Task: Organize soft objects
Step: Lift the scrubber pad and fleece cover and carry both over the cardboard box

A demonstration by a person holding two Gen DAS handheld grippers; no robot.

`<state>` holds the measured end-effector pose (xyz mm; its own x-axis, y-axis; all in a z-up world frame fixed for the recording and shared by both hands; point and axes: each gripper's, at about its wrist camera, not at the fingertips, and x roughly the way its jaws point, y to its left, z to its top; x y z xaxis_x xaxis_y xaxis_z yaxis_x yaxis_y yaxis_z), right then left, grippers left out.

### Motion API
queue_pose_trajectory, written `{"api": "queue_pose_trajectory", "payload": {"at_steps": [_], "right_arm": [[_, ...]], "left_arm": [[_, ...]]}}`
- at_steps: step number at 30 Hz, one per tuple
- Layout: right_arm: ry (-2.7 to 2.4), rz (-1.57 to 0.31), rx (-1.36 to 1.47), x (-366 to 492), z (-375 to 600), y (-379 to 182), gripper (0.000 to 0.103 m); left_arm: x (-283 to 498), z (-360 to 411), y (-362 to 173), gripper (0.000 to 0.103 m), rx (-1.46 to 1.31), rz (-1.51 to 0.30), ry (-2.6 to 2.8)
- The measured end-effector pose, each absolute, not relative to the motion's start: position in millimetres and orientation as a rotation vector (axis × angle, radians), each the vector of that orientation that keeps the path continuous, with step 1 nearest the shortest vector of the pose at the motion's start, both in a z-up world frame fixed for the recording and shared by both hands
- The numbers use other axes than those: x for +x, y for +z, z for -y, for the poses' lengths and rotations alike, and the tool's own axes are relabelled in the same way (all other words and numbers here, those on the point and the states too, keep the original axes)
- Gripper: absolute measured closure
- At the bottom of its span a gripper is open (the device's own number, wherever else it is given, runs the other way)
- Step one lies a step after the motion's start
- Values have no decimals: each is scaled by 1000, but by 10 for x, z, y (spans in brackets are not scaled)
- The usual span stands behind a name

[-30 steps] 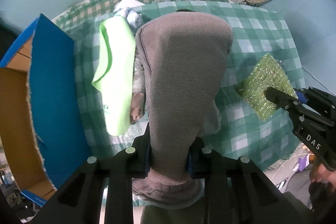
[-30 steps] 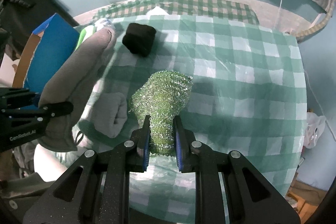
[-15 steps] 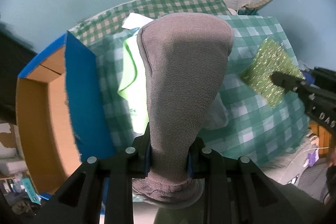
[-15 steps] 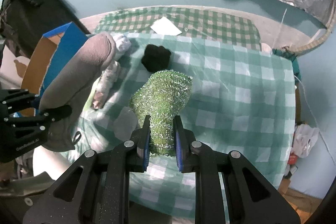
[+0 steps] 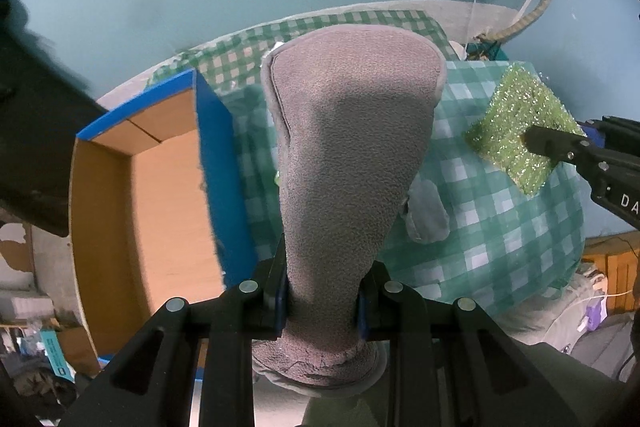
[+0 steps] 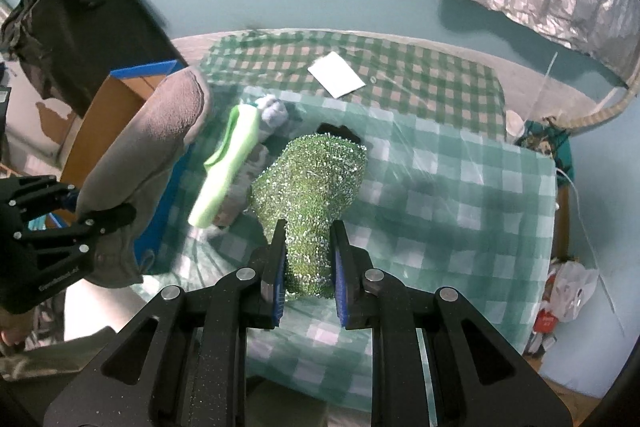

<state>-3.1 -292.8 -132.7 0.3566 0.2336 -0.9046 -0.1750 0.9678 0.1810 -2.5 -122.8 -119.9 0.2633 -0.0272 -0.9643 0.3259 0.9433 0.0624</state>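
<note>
While a grey fleece piece (image 5: 352, 155) is held clamped in the left hand-held gripper (image 5: 322, 301) beside the cardboard box (image 5: 160, 203), a glittery green scourer (image 6: 316, 195) is pinched above the checked surface (image 6: 460, 203) by the right hand-held gripper (image 6: 308, 283); the fleece could be snagged on the box rim.

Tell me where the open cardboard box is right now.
The cardboard box sits off the checkered table's left edge, left of the grey fleece cloth in the left wrist view; the right wrist view shows only its corner behind that cloth.

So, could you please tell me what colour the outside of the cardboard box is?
Blue outside, plain brown cardboard inside; the box shows best in the left wrist view.
</note>
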Motion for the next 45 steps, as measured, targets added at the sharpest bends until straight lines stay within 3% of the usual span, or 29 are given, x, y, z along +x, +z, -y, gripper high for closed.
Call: {"api": "queue_pose_trajectory", "payload": {"at_steps": [26,45], "right_arm": [[422,-1125,-25,290,2143,-865,85],[607,-1141,-129,614,1134,-967,85]], "left_arm": [[-30,369,-844,77,143,-1233,-70],[-22,-409,-983,77,28,-1263,119]]}}
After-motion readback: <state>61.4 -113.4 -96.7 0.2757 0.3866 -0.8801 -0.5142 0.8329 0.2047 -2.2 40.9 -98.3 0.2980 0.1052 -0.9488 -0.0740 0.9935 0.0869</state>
